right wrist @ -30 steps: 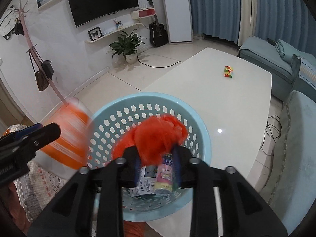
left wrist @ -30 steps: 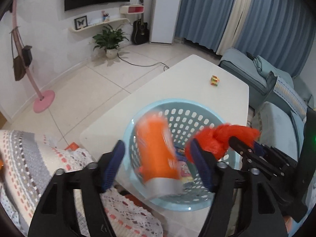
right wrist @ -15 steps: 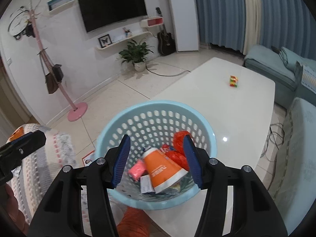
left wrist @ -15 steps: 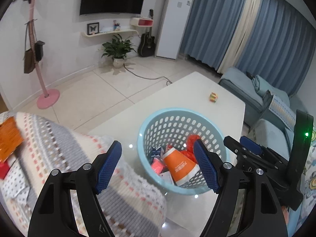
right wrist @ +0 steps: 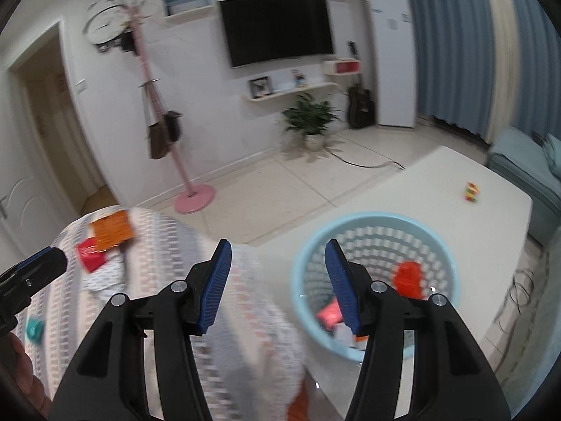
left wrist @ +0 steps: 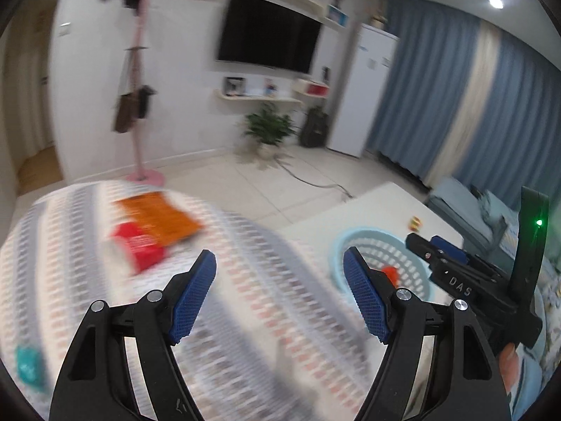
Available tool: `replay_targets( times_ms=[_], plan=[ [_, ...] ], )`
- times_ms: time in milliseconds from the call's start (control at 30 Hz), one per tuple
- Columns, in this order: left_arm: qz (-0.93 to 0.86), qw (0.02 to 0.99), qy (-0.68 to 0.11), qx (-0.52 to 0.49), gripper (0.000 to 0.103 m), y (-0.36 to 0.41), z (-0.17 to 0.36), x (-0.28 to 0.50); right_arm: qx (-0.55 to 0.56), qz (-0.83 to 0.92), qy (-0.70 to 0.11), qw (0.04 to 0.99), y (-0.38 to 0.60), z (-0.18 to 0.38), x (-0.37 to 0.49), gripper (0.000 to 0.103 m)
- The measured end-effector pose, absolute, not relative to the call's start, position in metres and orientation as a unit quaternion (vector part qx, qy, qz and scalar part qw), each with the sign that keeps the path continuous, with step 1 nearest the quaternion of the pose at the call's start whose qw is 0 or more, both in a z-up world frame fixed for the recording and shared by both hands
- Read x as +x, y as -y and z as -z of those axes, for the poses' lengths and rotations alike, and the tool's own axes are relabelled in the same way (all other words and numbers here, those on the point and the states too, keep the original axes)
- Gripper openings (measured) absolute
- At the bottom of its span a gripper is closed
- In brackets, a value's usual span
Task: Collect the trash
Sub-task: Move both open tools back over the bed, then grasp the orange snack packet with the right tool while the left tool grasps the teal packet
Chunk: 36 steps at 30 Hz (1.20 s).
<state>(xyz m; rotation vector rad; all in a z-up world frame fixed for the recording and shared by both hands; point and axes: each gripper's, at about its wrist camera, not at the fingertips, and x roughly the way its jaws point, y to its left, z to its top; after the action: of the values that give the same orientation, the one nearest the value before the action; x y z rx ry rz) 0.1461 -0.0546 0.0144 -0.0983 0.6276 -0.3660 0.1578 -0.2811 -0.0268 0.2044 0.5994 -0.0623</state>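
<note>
A light blue perforated basket (right wrist: 371,219) stands on the white table and holds a red-orange piece (right wrist: 408,279) and a pink packet (right wrist: 328,312). The same basket (left wrist: 354,242) is at the right in the left wrist view. On a patterned cloth (left wrist: 245,280) to its left lie an orange packet (left wrist: 157,215), a red packet (left wrist: 138,245) and a small teal item (left wrist: 29,368). My left gripper (left wrist: 279,256) is open and empty above the cloth. My right gripper (right wrist: 277,245) is open and empty, between cloth and basket.
The white table (right wrist: 455,228) carries a small coloured cube (right wrist: 471,192). A pink coat stand (right wrist: 191,196), a potted plant (right wrist: 312,119) and a floor cable lie beyond. A blue sofa (right wrist: 519,165) is at the far right.
The orange cup left my left gripper and the red bag left my right one; both now lie in the basket. Both grippers swung left and upward over the cloth. The right jaws widened.
</note>
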Motion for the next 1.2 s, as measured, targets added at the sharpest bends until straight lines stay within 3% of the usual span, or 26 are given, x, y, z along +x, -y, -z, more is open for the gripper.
replay_targets(
  times_ms=[267,333,400,533,833,1200],
  plan=[
    [0.064,0.948,-0.302,-0.083,0.073,-0.07,-0.014,0.112,0.051,-0.04,-0.292,0.954,0.188,0.015,0.173,0.065],
    [0.036,0.948,-0.304,-0.088,0.073,-0.094,-0.01,0.103,0.039,-0.062,-0.293,0.953,0.163,0.015,0.178,0.075],
    [0.011,0.946,-0.309,-0.094,0.076,-0.122,-0.005,0.095,0.028,-0.076,-0.293,0.953,0.144,0.016,0.18,0.078],
    [-0.046,0.941,-0.322,-0.089,0.083,-0.159,0.01,0.078,0.003,-0.111,-0.3,0.947,0.105,0.025,0.192,0.078],
    [-0.084,0.92,-0.368,-0.108,0.083,-0.203,0.047,0.064,0.025,-0.145,-0.339,0.929,0.079,0.046,0.237,0.079],
    [-0.077,0.908,-0.402,-0.085,0.083,-0.195,0.071,0.095,-0.008,-0.174,-0.381,0.908,0.049,0.06,0.325,0.079]
  ],
)
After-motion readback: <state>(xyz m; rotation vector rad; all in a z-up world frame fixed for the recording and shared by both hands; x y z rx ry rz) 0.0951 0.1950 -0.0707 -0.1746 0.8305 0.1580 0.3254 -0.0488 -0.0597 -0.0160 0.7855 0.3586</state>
